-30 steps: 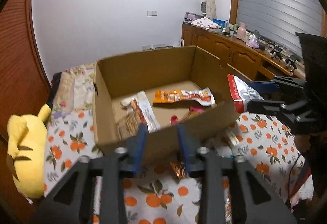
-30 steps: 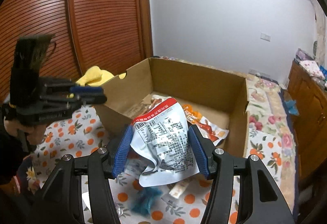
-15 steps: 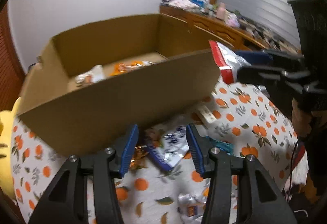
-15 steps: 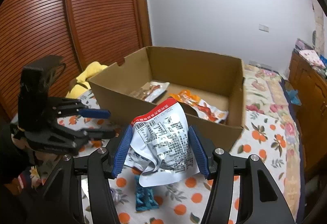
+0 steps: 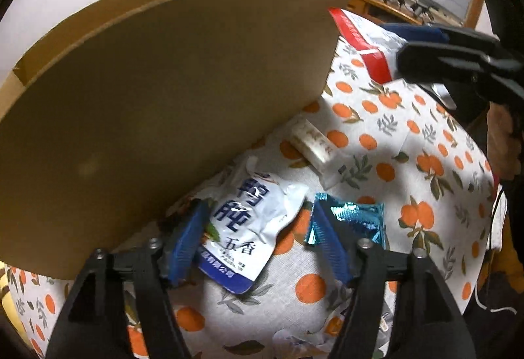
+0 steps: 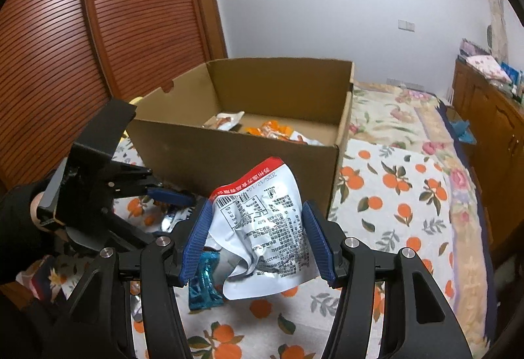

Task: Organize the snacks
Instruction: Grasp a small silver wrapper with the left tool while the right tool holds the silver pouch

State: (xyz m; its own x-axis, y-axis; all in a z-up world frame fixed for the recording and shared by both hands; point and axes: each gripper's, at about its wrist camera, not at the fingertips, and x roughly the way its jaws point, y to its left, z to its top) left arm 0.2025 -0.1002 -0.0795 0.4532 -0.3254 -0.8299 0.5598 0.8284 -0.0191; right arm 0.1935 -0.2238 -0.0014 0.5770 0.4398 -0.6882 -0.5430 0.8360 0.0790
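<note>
A cardboard box (image 6: 235,159) stands on the orange-print cloth and holds a few snack packs (image 6: 271,131). My right gripper (image 6: 257,241) is shut on a silver and red snack pouch (image 6: 265,228), held in the air in front of the box; the pouch also shows in the left wrist view (image 5: 363,38). My left gripper (image 5: 258,241) is open and low over the cloth, its fingers either side of a white and blue snack pouch (image 5: 244,224) lying by the box wall (image 5: 163,97). A teal packet (image 5: 350,218) lies by its right finger.
A small cream wrapped snack (image 5: 314,142) lies on the cloth beside the box. A teal packet (image 6: 204,287) lies under my right gripper. A wooden sideboard (image 6: 491,116) stands at the right, a slatted wooden door (image 6: 98,31) at the left.
My left gripper has dropped from above the box down to the cloth in front of it and now straddles the white and blue pouch. My right gripper has drawn back from the box with its pouch.
</note>
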